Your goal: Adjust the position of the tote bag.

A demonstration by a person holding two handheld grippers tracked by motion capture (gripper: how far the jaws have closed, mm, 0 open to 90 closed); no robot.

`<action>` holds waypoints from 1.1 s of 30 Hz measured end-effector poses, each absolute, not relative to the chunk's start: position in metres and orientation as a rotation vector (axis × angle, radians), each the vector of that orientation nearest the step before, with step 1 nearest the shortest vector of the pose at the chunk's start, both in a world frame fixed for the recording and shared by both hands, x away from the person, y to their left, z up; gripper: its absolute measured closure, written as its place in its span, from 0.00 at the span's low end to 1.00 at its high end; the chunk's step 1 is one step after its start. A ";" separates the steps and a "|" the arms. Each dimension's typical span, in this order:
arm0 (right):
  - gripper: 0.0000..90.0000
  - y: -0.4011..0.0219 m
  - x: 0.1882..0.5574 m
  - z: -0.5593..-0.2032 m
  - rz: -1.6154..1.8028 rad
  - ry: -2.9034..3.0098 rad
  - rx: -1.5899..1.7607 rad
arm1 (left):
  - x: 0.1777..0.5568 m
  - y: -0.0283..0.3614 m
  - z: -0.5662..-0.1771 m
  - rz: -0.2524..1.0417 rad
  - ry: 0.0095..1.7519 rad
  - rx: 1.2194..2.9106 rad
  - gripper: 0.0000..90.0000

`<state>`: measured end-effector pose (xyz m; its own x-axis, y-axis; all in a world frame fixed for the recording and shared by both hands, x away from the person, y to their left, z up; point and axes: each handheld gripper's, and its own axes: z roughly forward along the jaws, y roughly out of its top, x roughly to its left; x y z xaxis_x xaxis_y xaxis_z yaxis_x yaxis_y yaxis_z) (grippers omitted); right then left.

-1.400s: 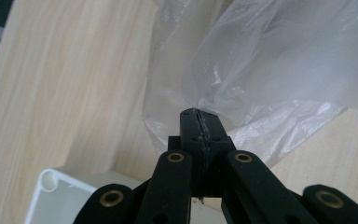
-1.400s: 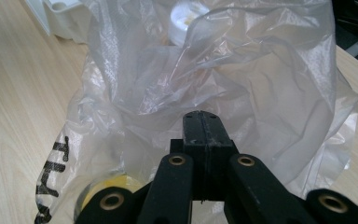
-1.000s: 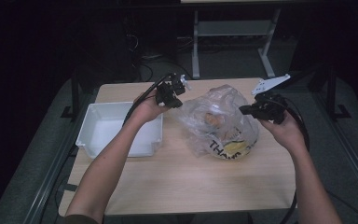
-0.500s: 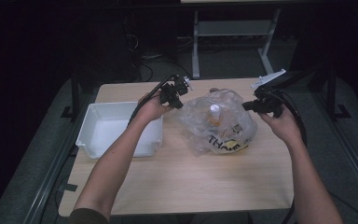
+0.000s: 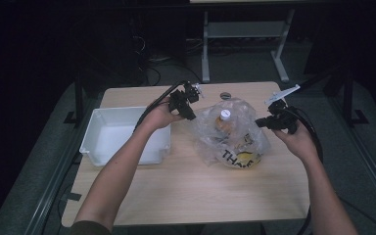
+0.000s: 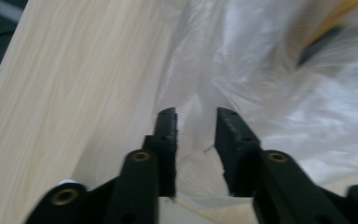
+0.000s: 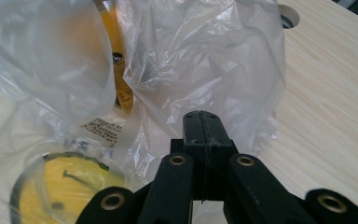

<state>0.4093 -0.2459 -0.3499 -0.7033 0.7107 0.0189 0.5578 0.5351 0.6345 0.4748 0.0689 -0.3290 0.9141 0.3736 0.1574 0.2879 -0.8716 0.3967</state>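
A clear plastic bag (image 5: 230, 132) with black lettering lies in the middle of the wooden table (image 5: 186, 191). Inside it stand a bottle with a white cap (image 5: 224, 114) and yellow items (image 7: 60, 186). My left gripper (image 5: 192, 115) is at the bag's left upper edge. Its jaws have just been opening, and in the left gripper view they (image 6: 196, 114) stand apart with the bag's film (image 6: 279, 93) loose between them. My right gripper (image 5: 260, 122) is at the bag's right edge, its jaws (image 7: 200, 116) shut on the bag's film (image 7: 205, 60).
A white empty bin (image 5: 90, 147) sits on the table's left half, just left of my left forearm. A round cable hole (image 5: 225, 95) lies behind the bag. Dark floor, cables and a grey frame (image 5: 205, 49) surround the table.
The left jaws have opened and let go of the bag's film. The right hand has come down with its edge, and the bag has slumped lower around the bottle.
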 end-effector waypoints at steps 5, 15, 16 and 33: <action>1.00 -0.247 0.405 -0.349 0.921 2.538 1.057 | 0.462 0.082 -0.306 0.347 0.468 2.642 0.64; 1.00 -0.246 0.400 -0.345 0.934 2.536 1.043 | 0.422 0.061 -0.290 0.193 0.231 2.535 0.57; 1.00 -0.246 0.400 -0.345 0.934 2.534 1.045 | 0.419 0.057 -0.291 0.183 0.211 2.536 0.57; 1.00 -0.245 0.399 -0.345 0.948 2.536 1.040 | 0.402 0.002 -0.303 0.180 0.119 2.545 0.50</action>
<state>0.3995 -0.2445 -0.3451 -0.7178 0.6959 0.0223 0.5399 0.5361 0.6489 0.4025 0.0023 -0.3028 0.9869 0.1243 0.1028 0.0461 -0.8282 0.5586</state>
